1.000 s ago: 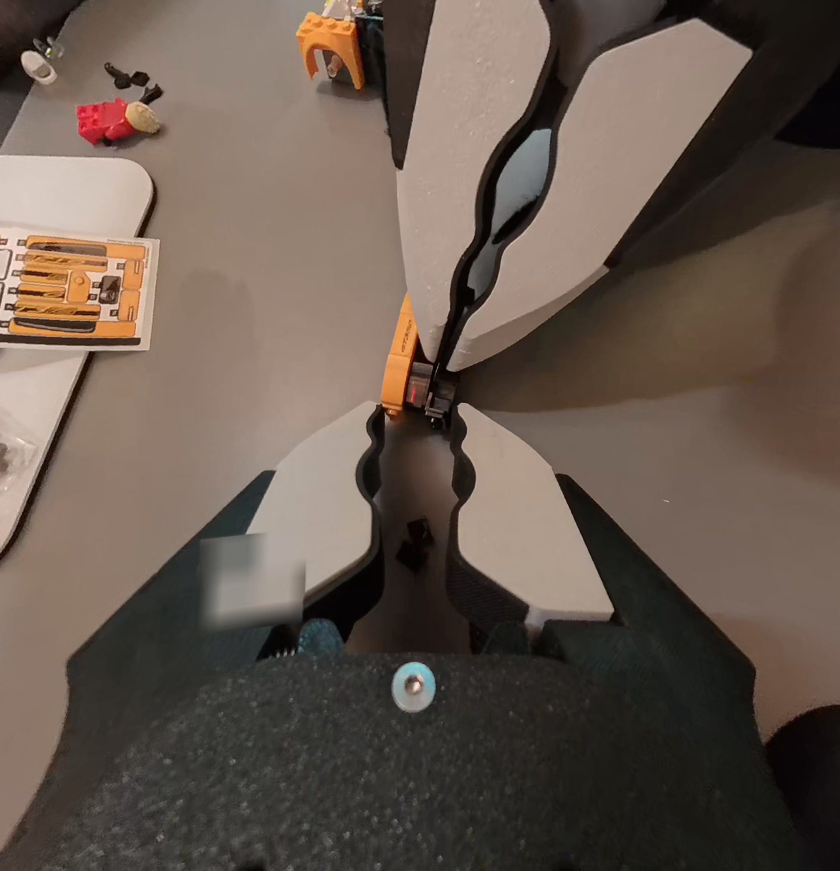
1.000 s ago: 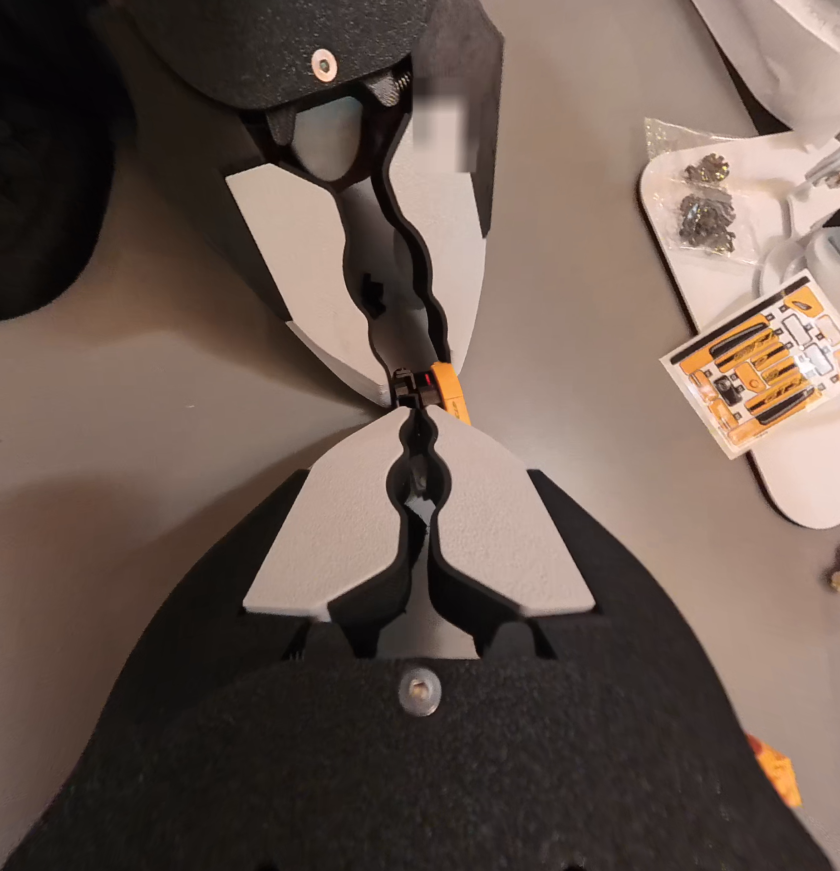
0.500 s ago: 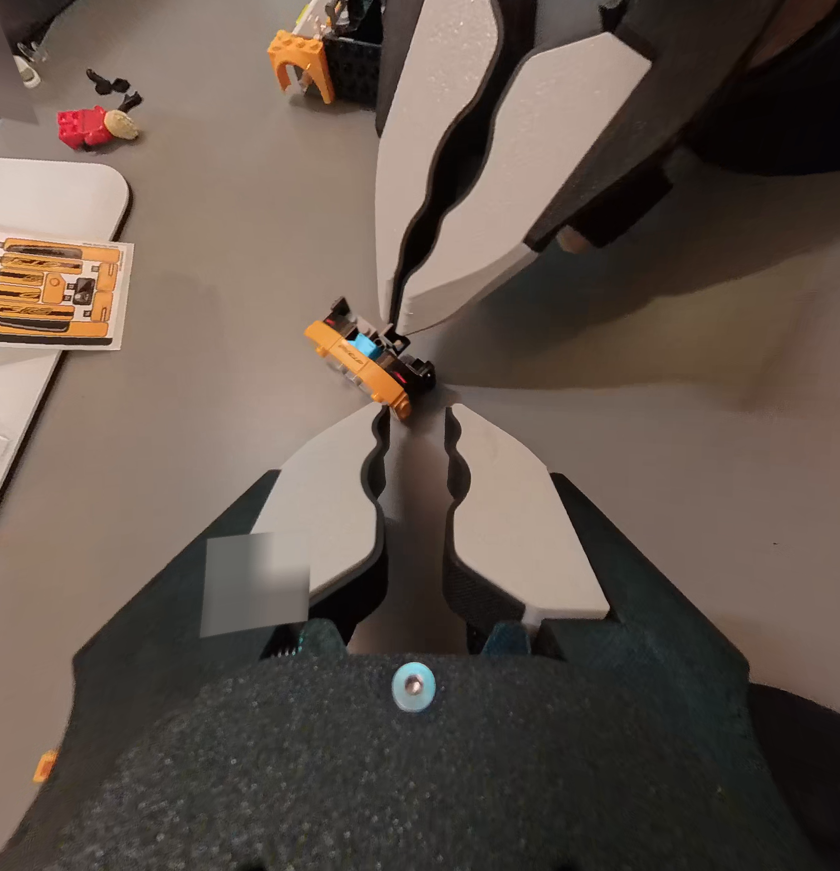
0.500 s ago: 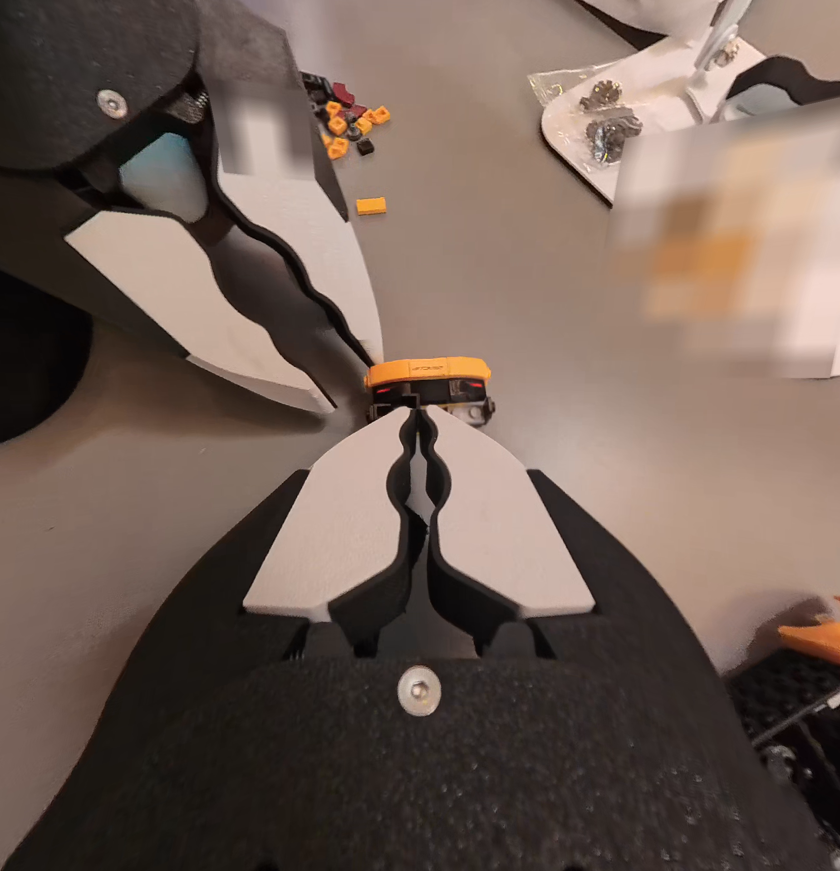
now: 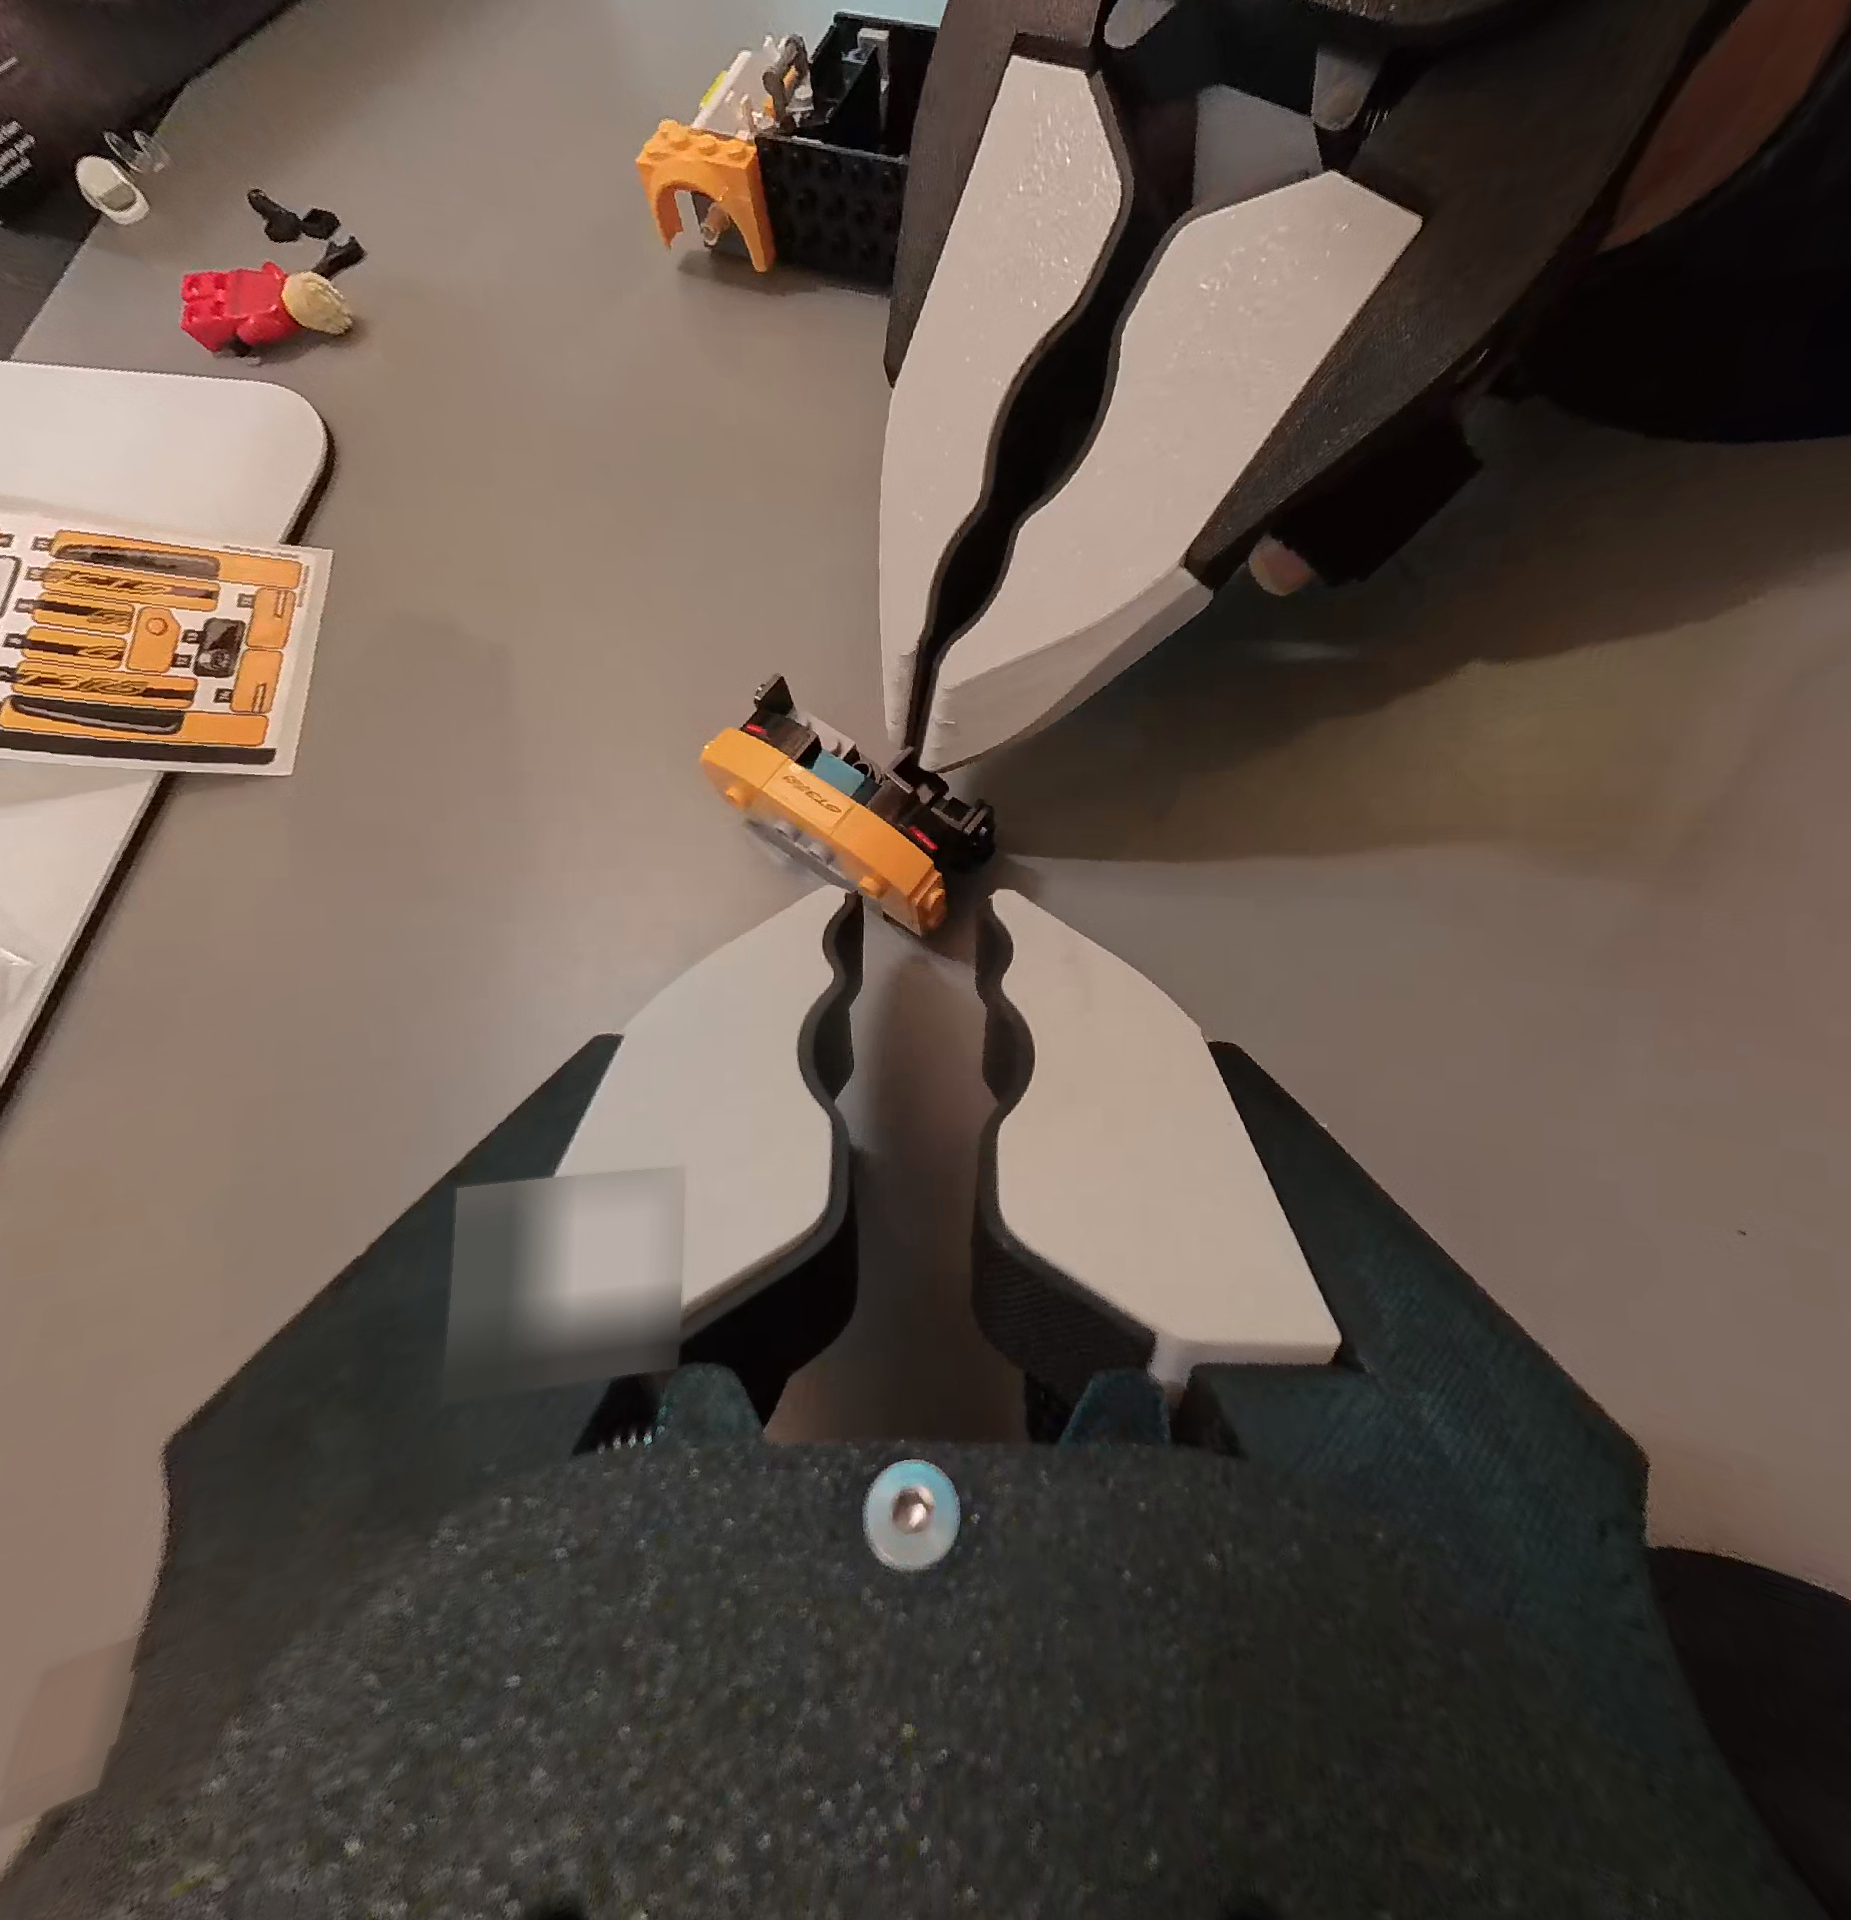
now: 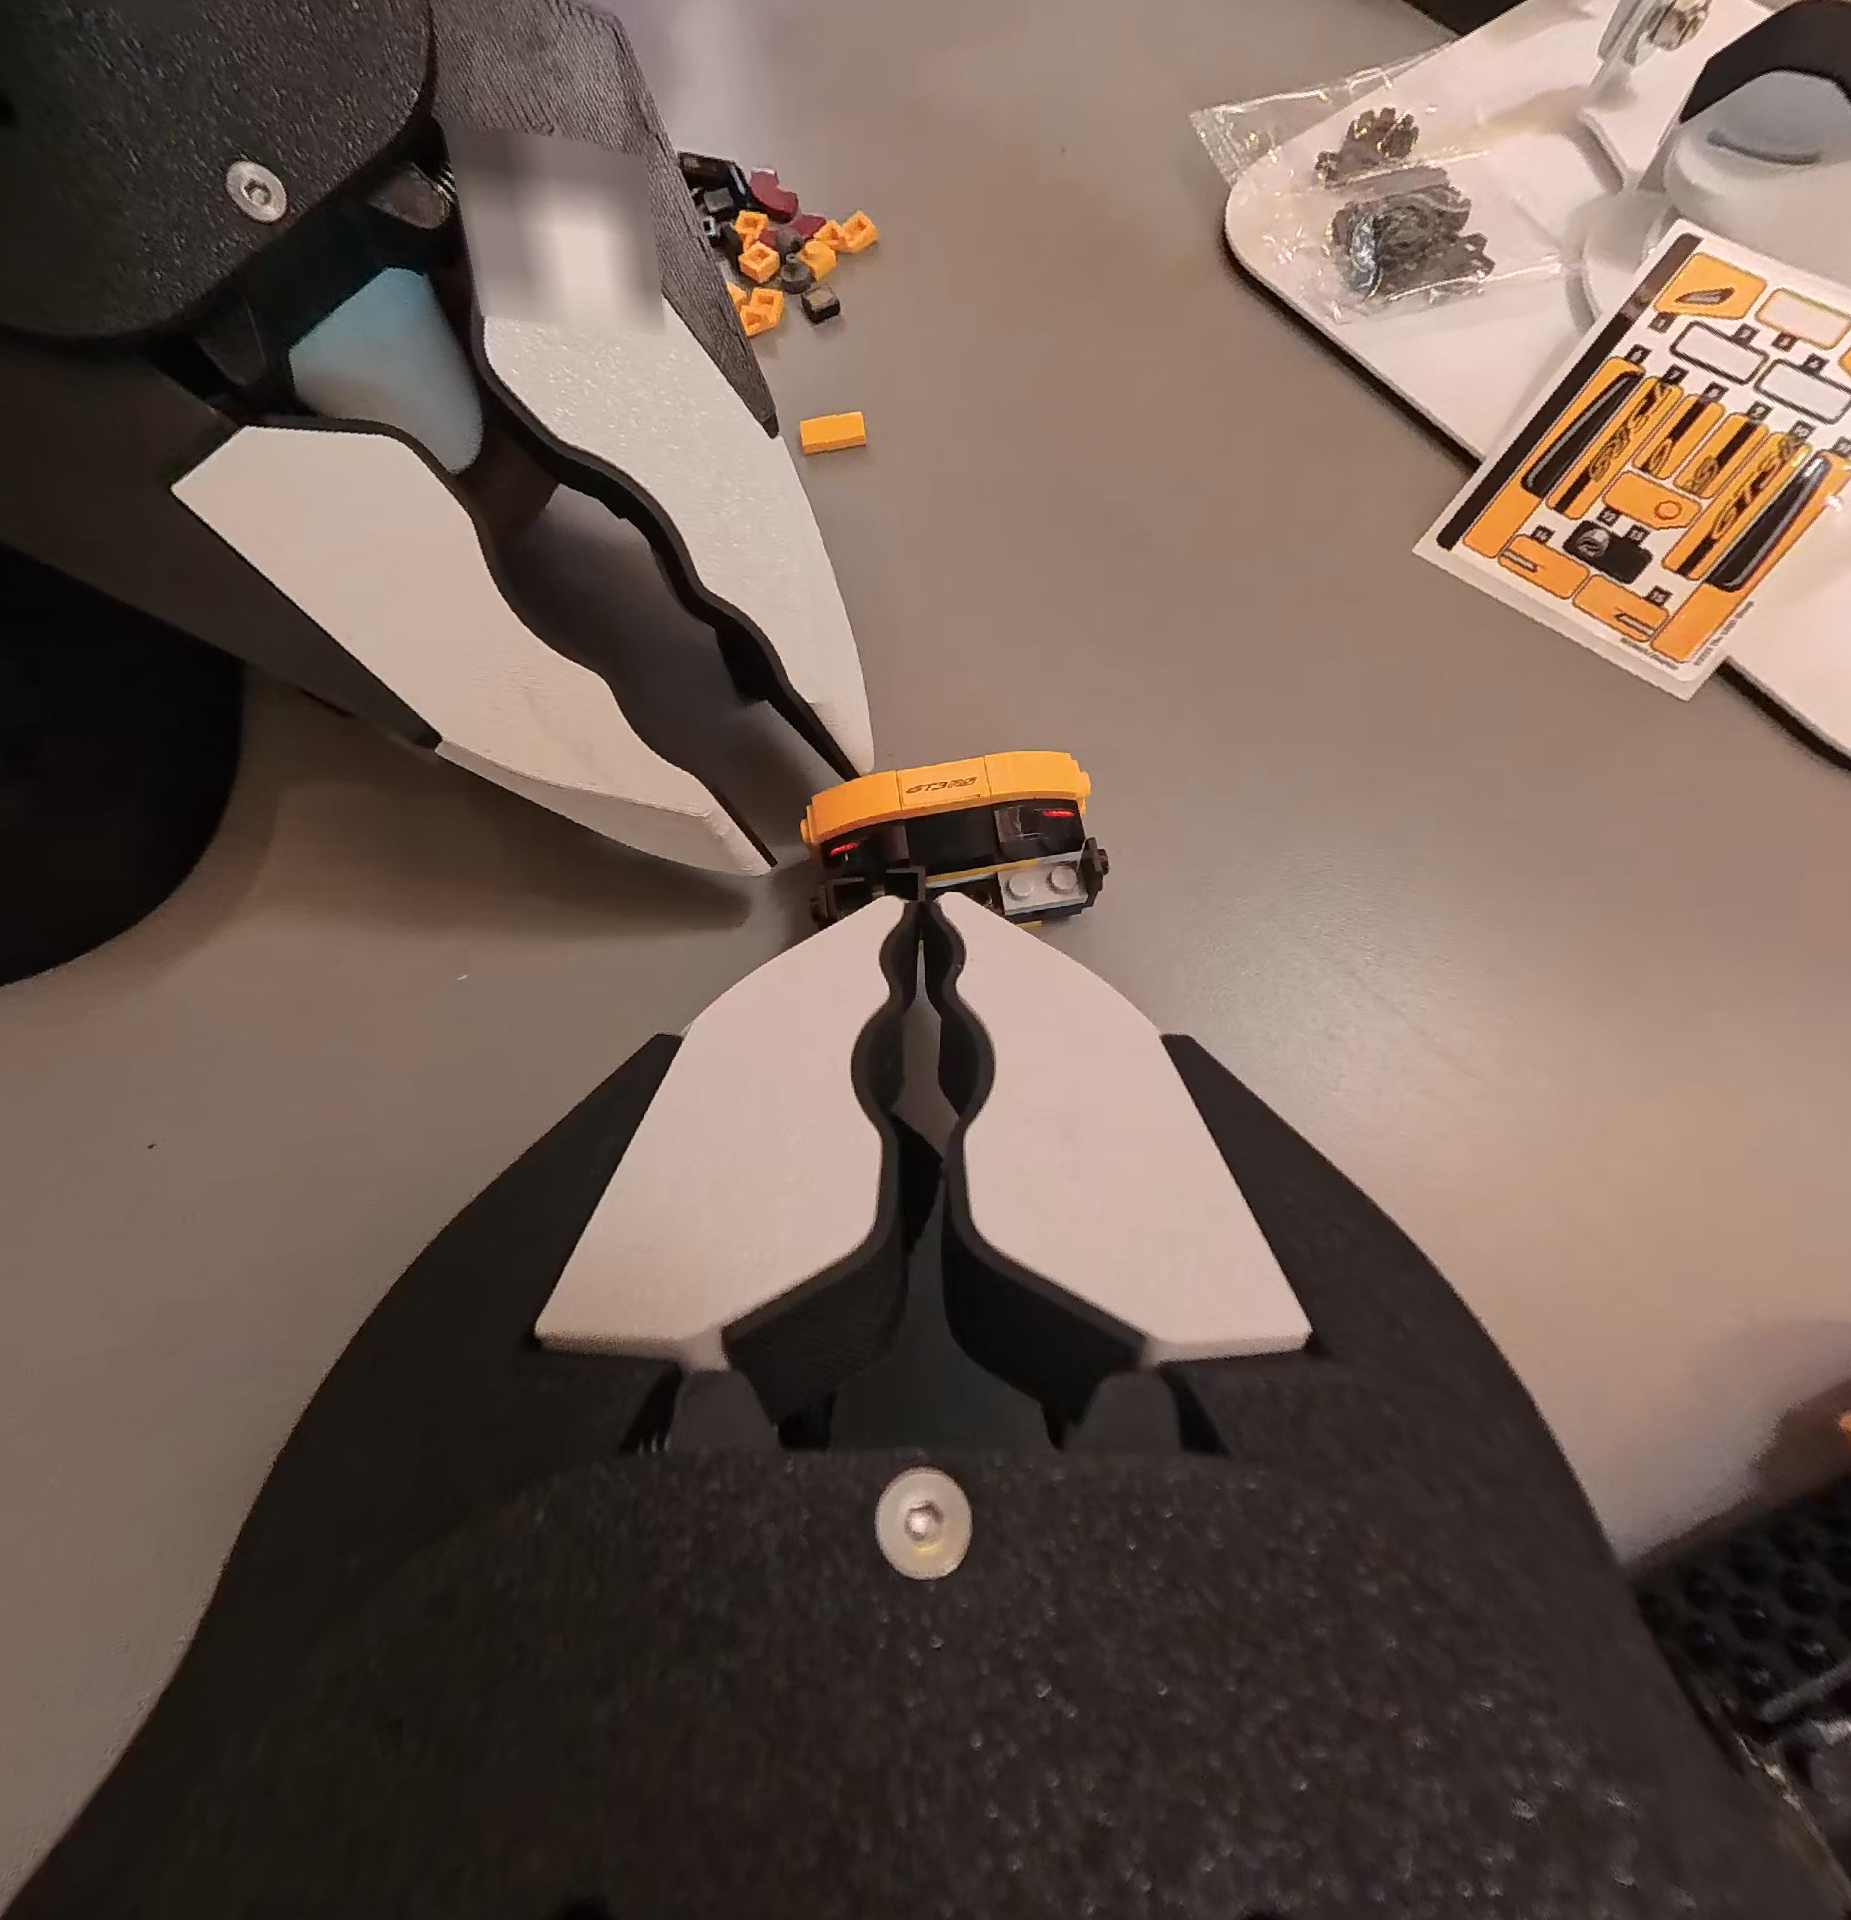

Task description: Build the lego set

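Observation:
A small orange and black lego assembly (image 5: 833, 816) with grey and blue bits hangs just above the grey table between the two grippers. My right gripper (image 6: 919, 906) is shut on a black part on its underside; in the left wrist view it comes in from the top (image 5: 916, 732). My left gripper (image 5: 919, 906) is open, its fingertips on either side of one end of the assembly. In the right wrist view it reaches in from the upper left (image 6: 812, 816) at the left end of the assembly (image 6: 947, 805).
A sticker sheet (image 5: 142, 649) lies on a white tray (image 5: 121, 457) at the left. A red figure piece (image 5: 246, 307) and an orange arch on a black build (image 5: 708, 197) lie farther off. Small orange and dark bricks (image 6: 786, 249), an orange tile (image 6: 833, 431) and a bag of parts (image 6: 1399, 218) are beyond. The grippers are tip to tip, or close to it.
The assembly has turned from end-on to show its long orange side, still in the right gripper. Both grippers have shifted a little; the left gripper's gap stays the same.

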Motion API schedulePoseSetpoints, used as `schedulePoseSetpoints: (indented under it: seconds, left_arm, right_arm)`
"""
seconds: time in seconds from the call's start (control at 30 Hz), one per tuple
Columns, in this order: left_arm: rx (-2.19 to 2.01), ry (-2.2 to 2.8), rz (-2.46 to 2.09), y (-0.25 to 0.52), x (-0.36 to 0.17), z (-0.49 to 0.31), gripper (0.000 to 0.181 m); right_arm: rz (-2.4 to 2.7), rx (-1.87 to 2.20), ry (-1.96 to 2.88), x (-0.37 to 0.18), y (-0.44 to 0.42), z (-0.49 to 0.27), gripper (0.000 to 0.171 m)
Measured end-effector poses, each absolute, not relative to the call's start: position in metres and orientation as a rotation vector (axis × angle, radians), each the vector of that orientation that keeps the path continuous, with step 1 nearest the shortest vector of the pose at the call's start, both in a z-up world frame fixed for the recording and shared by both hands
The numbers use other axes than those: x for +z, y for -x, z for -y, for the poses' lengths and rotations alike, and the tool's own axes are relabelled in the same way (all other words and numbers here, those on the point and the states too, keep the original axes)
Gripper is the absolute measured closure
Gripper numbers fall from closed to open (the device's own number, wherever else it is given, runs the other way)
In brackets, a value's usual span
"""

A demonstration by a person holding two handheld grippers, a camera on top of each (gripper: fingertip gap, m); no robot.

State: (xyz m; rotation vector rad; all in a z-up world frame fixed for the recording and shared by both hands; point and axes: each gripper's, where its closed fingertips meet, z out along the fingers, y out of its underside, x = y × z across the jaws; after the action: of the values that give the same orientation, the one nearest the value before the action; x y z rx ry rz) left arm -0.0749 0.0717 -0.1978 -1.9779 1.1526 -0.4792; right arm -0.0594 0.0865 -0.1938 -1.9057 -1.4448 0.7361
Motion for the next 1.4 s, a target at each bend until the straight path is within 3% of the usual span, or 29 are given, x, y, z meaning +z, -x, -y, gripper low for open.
schedulePoseSetpoints:
  seconds: [1.4]
  left_arm:
    - [-0.357,1.958,-1.105,0.082,-0.197,-0.086,0.164]
  right_arm:
    - [1.645,0.697,1.757,-0.192,0.05,-0.089,0.171]
